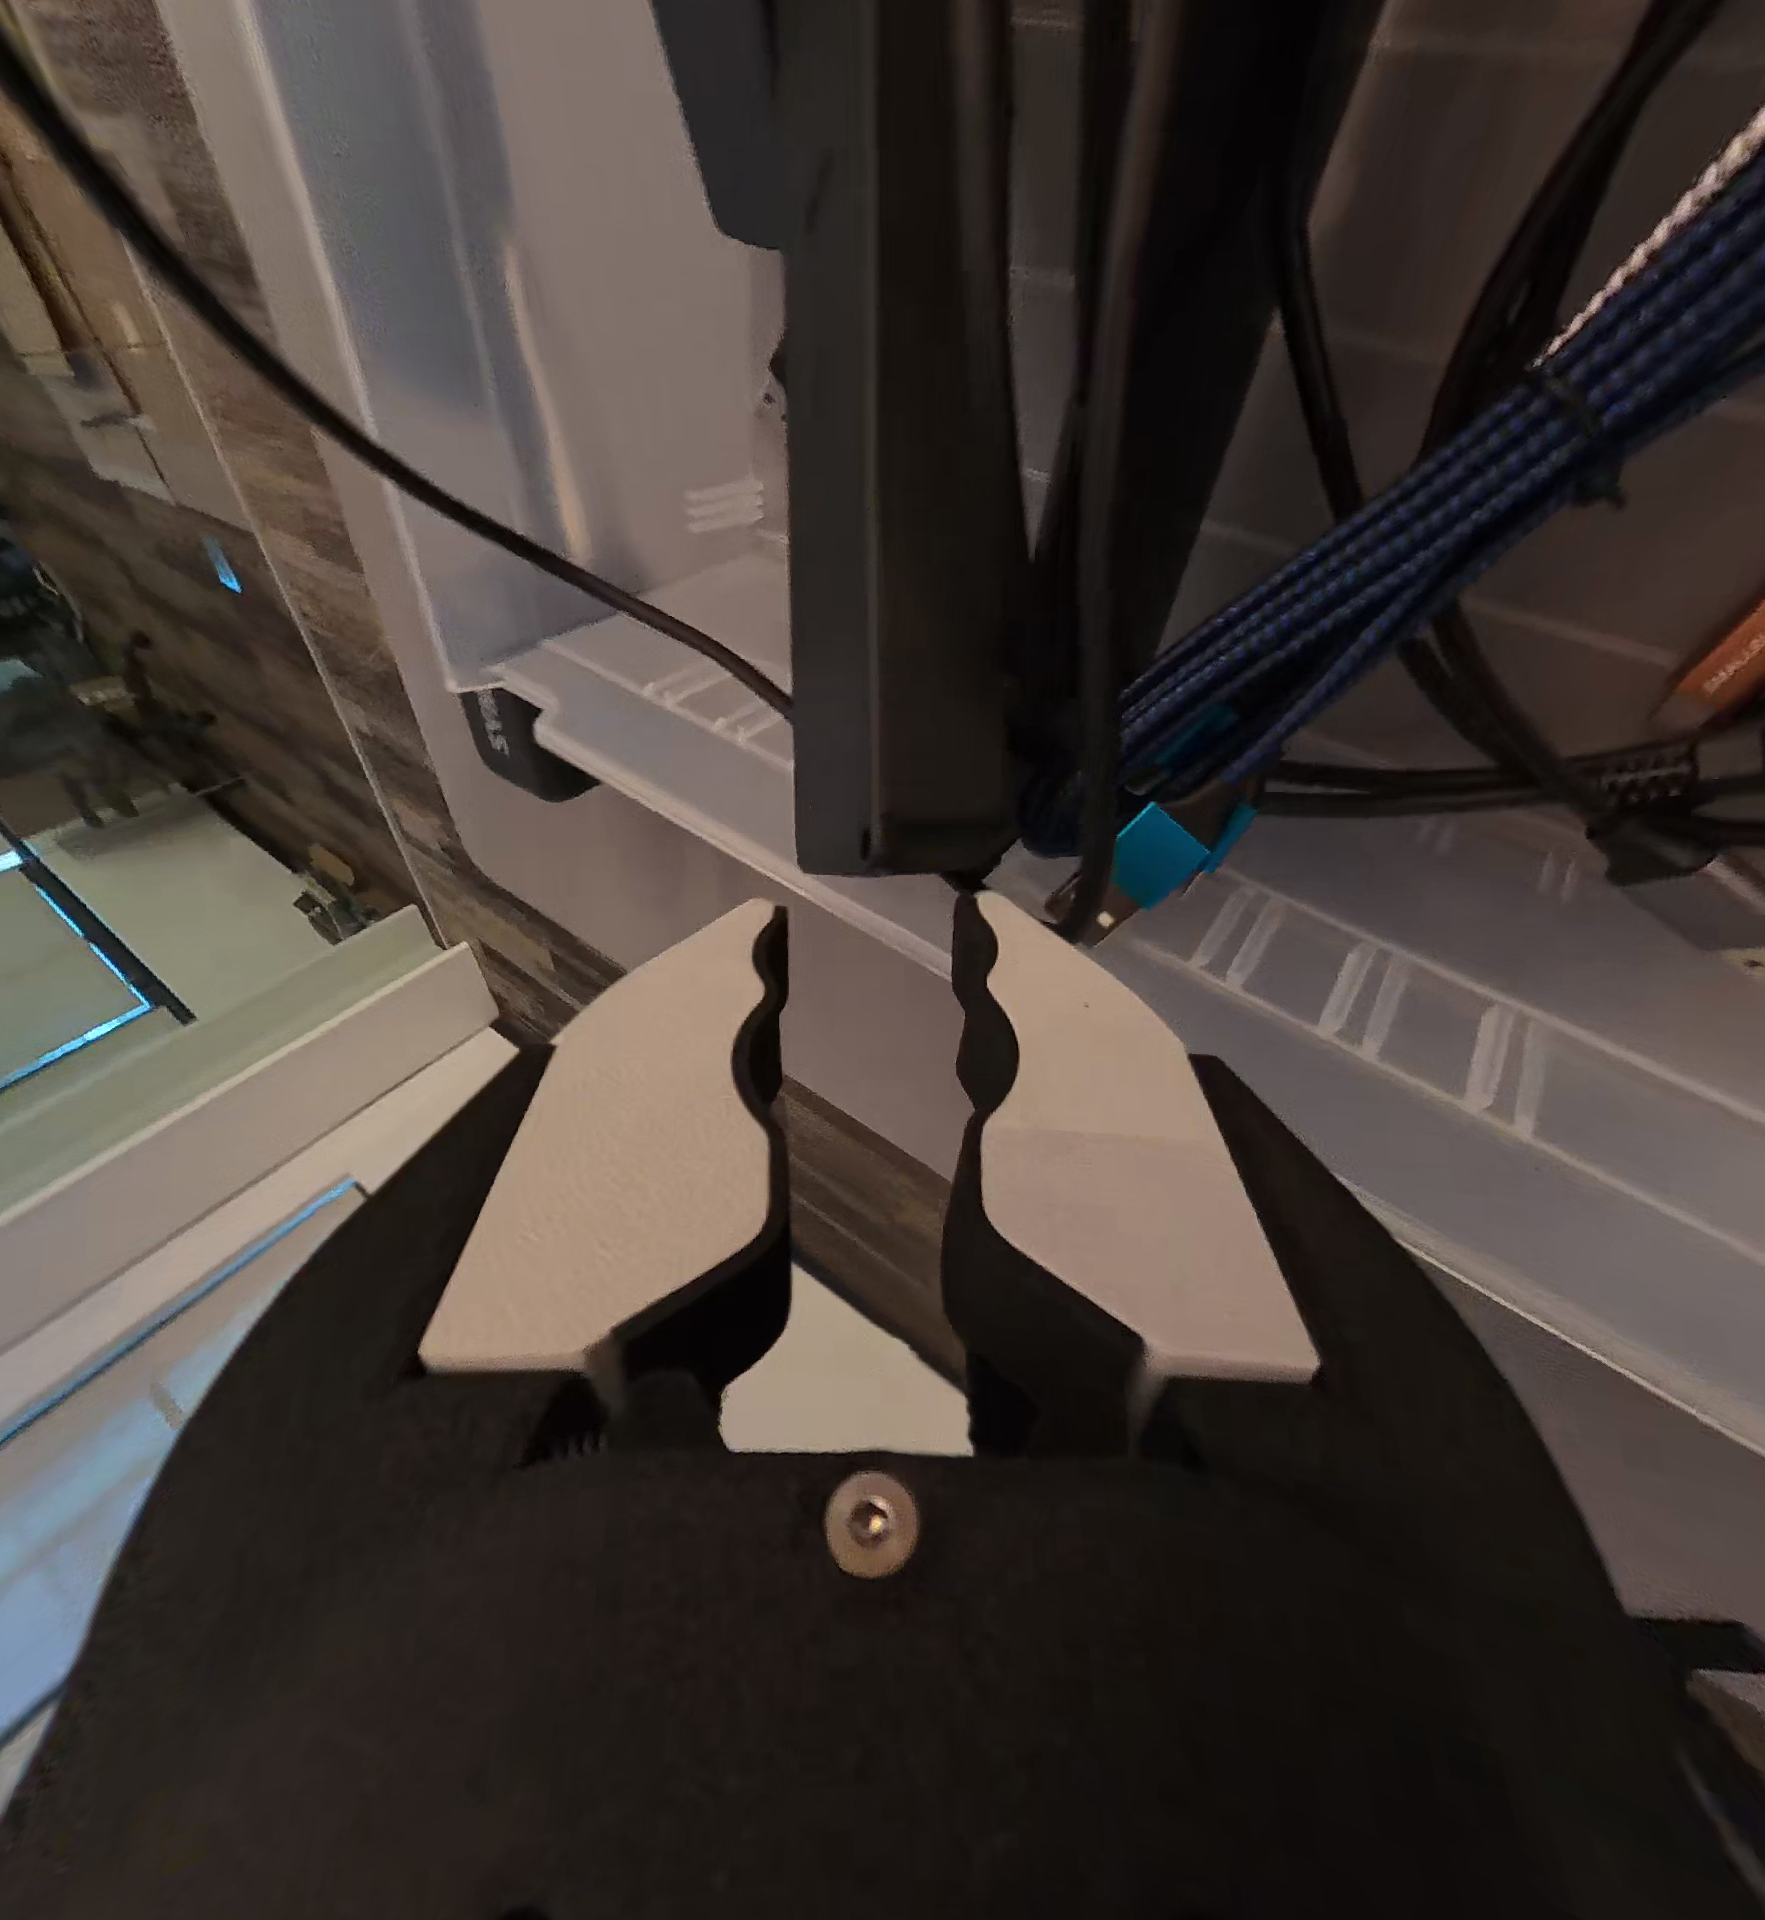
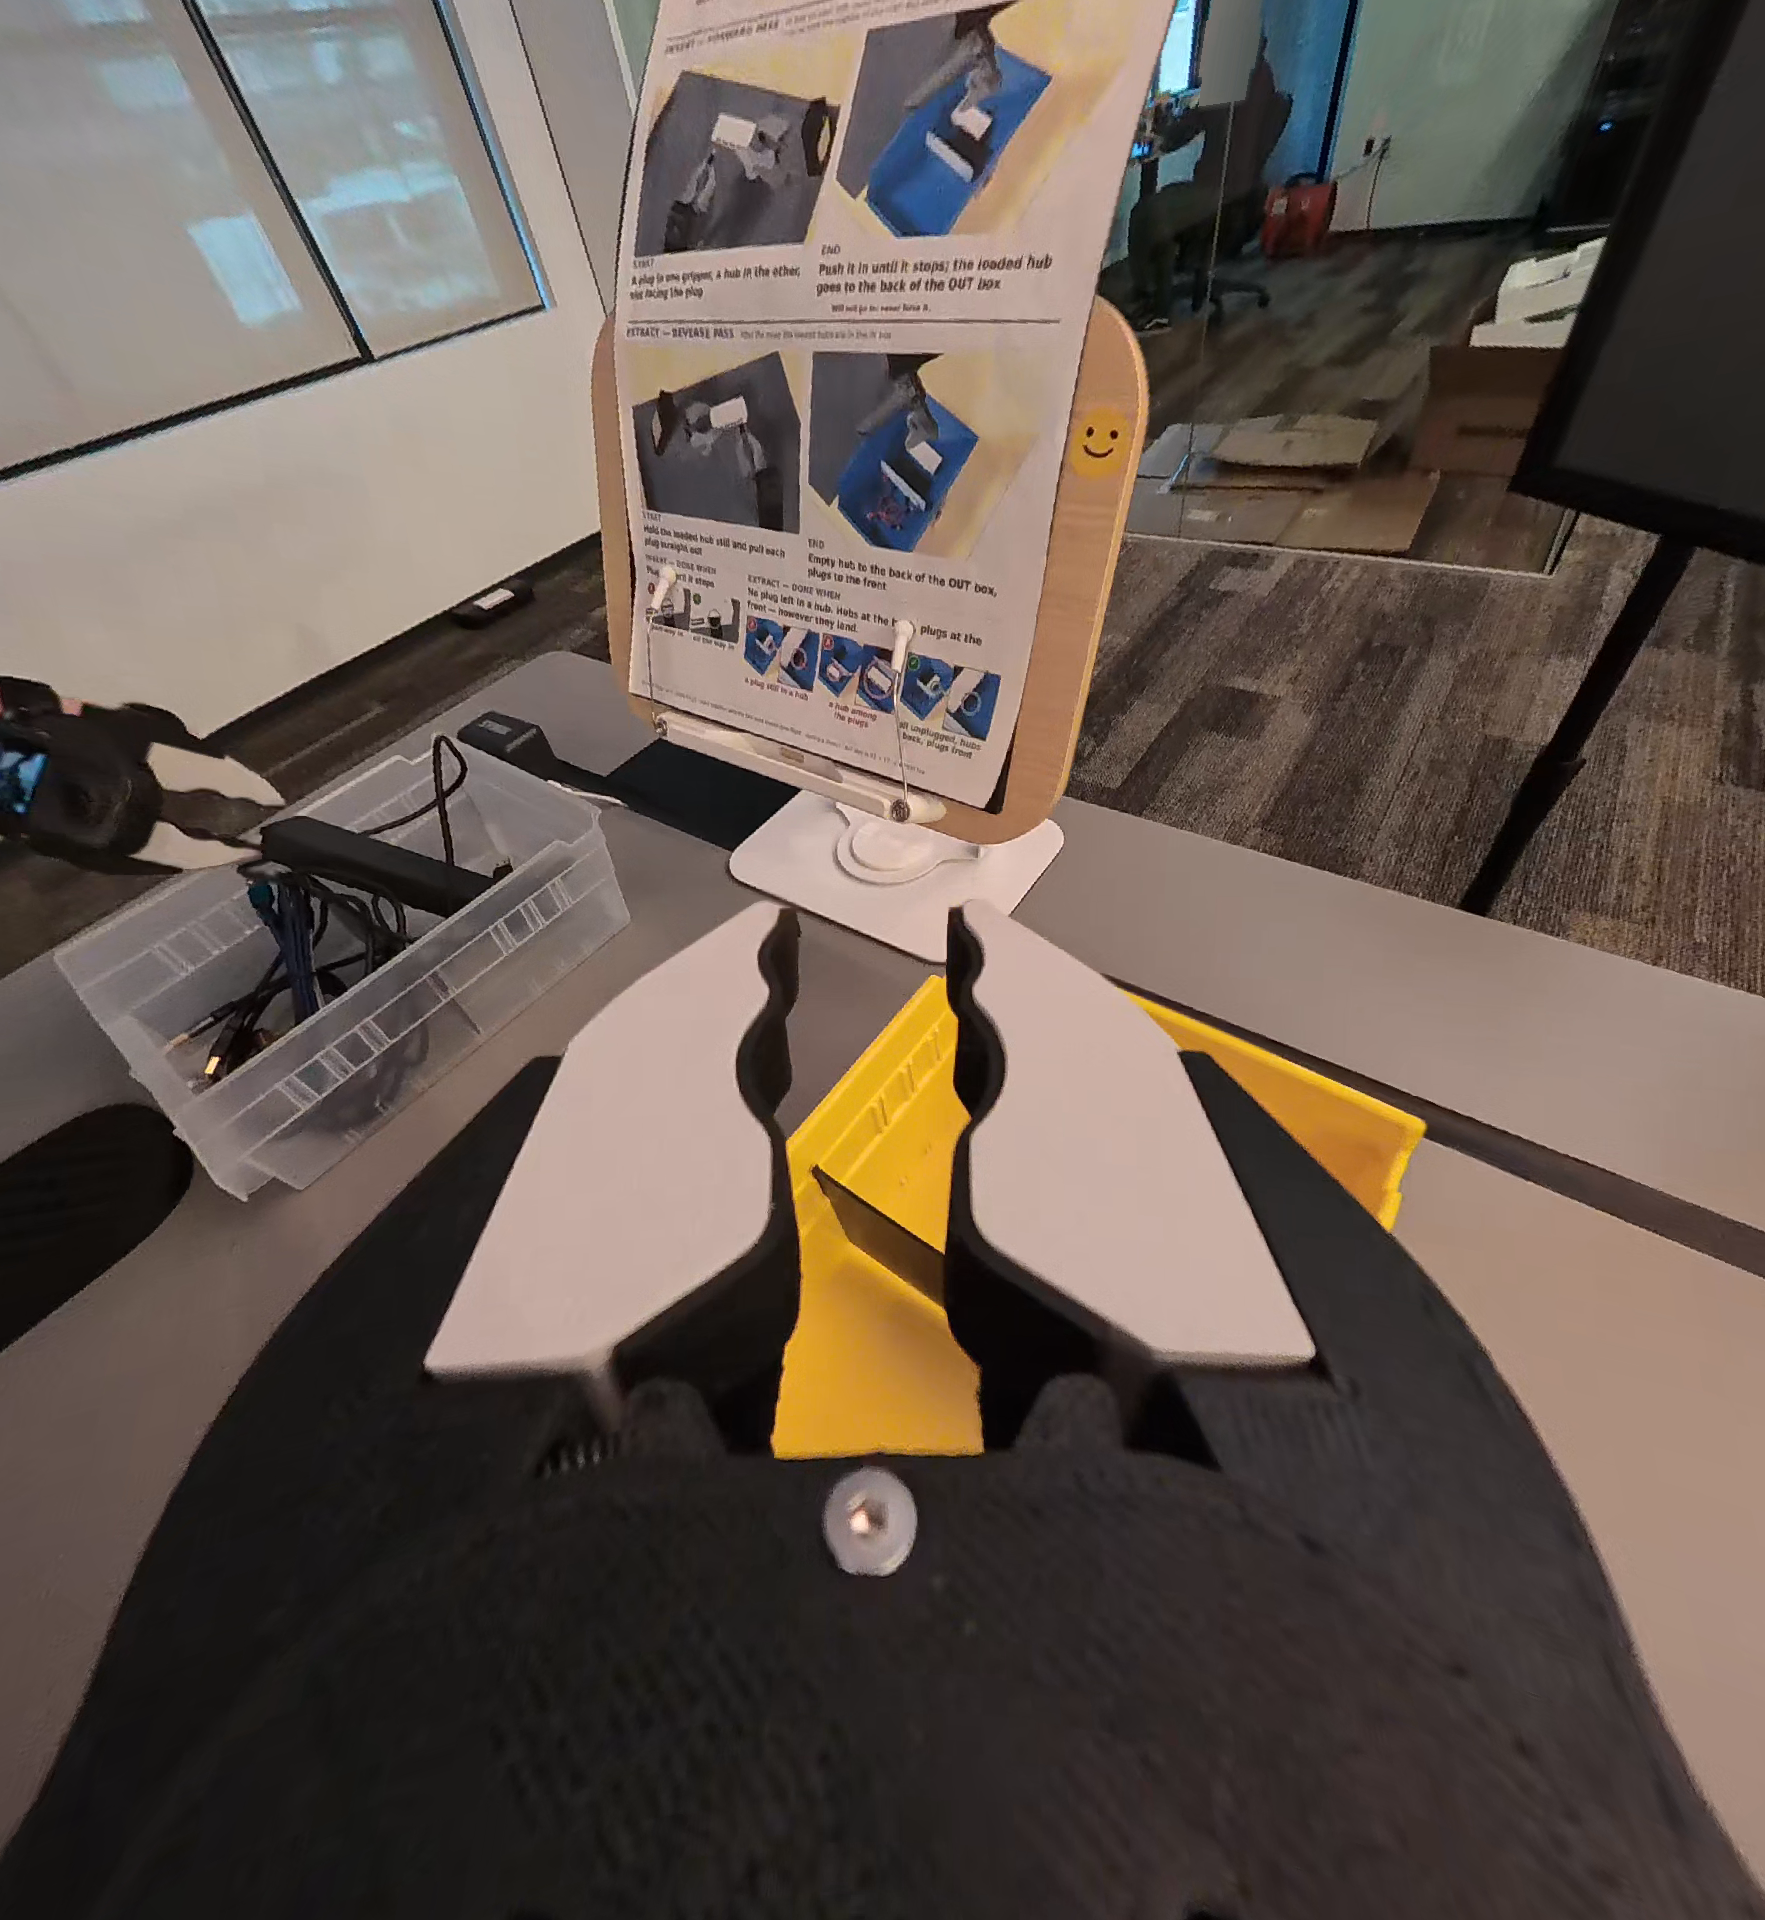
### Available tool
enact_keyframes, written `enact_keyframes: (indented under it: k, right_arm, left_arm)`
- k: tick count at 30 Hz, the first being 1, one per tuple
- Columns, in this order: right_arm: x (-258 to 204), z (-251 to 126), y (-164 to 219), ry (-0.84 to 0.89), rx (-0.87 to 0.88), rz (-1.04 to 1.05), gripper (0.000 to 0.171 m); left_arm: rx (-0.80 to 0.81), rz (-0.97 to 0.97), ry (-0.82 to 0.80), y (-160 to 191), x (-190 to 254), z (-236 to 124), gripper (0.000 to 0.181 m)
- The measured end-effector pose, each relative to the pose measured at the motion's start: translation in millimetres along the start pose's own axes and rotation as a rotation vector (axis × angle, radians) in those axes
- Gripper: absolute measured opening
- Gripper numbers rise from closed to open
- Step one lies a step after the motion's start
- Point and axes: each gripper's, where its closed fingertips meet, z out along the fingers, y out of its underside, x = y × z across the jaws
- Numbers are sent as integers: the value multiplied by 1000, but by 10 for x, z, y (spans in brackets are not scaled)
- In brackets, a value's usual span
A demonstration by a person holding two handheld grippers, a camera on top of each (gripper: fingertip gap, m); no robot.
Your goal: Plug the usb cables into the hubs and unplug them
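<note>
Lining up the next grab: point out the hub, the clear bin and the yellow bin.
hub [image 1: 893,416], left wrist view, long dark side.
clear bin [image 2: 504,997], right wrist view, near wall.
yellow bin [image 2: 1304,1117], right wrist view, right wall.

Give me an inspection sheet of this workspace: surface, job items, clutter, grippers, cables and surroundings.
Surface: grey table, mostly bare.
Job's things: black hub tilted in the clear bin; yellow bin under the right gripper.
Clutter: instruction sheet on a stand; black strip lying on the table.
Grippers: left gripper parted, tips at the hub's end, grip unclear; right gripper open, empty.
Cables: blue braided bundle and black cables loose in the clear bin.
Surroundings: window, wood-look floor, flattened cardboard.
</note>
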Motion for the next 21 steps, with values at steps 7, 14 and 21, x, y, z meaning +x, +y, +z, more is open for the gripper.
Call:
enact_keyframes:
  k: [7,14,21]
  right_arm:
    - [116,13,65,16,-24,43,29]
    - [261,-10,122,27,-35,117,29]
    - [280,-7,142,33,-47,121,29]
  left_arm:
    - [-4,147,-21,-73,-22,40,30]
    - [-3,199,53,-124,95,28,23]
    - [-15,211,78,-122,110,21,26]
